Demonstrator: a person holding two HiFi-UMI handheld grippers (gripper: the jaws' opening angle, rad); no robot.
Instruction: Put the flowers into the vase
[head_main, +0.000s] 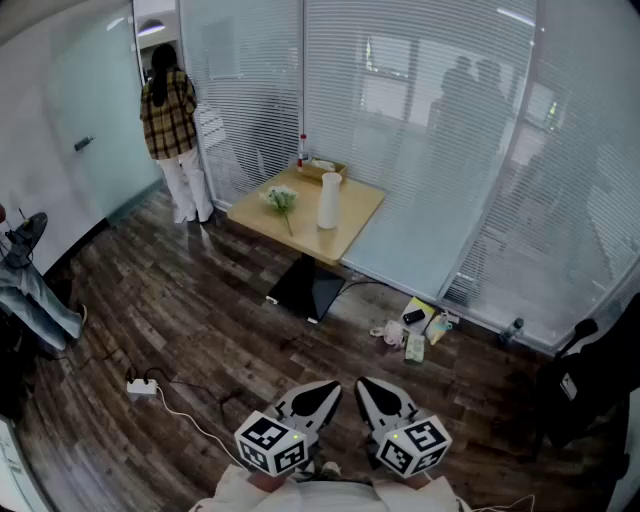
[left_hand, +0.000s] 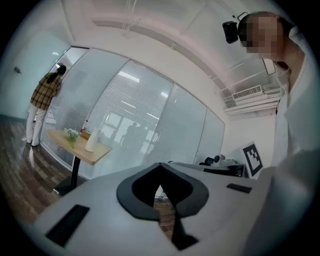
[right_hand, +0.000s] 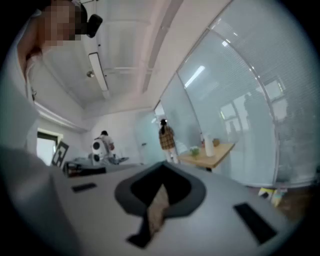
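Observation:
Far across the room stands a small wooden table (head_main: 360, 205). On it a white vase (head_main: 329, 200) stands upright, and a bunch of white flowers (head_main: 282, 200) lies to its left. My left gripper (head_main: 330, 388) and right gripper (head_main: 366, 386) are side by side at the bottom of the head view, far from the table, both shut and empty. The left gripper view shows its shut gripper (left_hand: 160, 167), with the table (left_hand: 100, 151), vase (left_hand: 92, 141) and flowers (left_hand: 73, 135) small at the left. The right gripper view shows its shut gripper (right_hand: 162, 167), with the vase (right_hand: 209, 147) and flowers (right_hand: 195, 150) in the distance.
A person in a plaid shirt (head_main: 168, 115) stands by the glass door left of the table. A basket (head_main: 322, 168) and a bottle (head_main: 303, 150) sit at the table's back. A power strip (head_main: 140, 385) with its cable and some litter (head_main: 415, 330) lie on the wooden floor. Blind-covered glass walls stand behind.

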